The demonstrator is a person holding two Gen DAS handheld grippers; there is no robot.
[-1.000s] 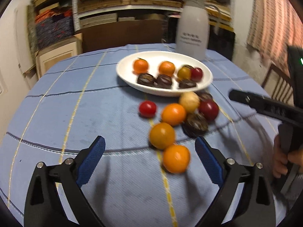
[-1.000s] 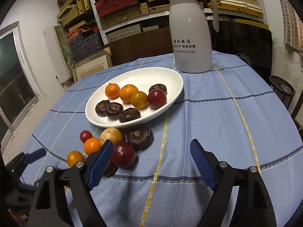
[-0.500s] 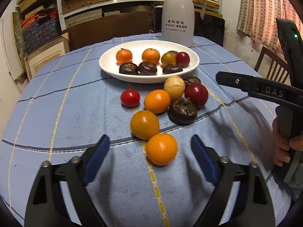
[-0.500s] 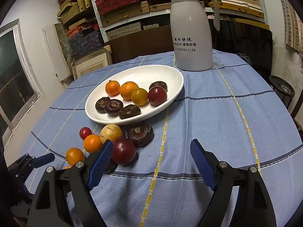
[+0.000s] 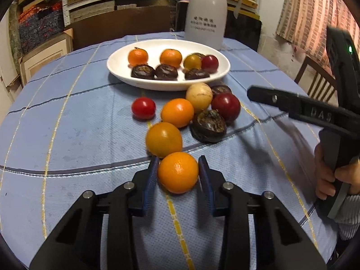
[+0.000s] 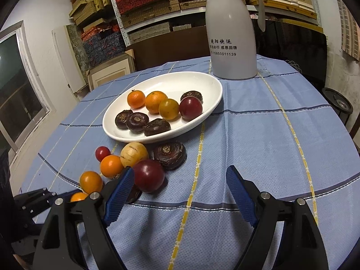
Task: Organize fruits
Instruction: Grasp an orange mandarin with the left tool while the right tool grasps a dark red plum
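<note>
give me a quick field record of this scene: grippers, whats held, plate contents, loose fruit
left gripper: jaws closing on the nearest round orange citrus fruit, on the blue checked tablecloth
right gripper: open, empty
white oval plate: two orange, one yellow, one dark red, four dark brown
loose fruit: seven more on the cloth
behind plate: white thermos jug

I see the white plate (image 5: 117,67) holding two mandarins, a yellow tomato, a dark red one and four dark water chestnuts. Just in front of the plate, on the cloth, lie more loose fruits; the nearest orange (image 5: 178,172) sits farthest from the plate, squeezed between blue pads.
</note>
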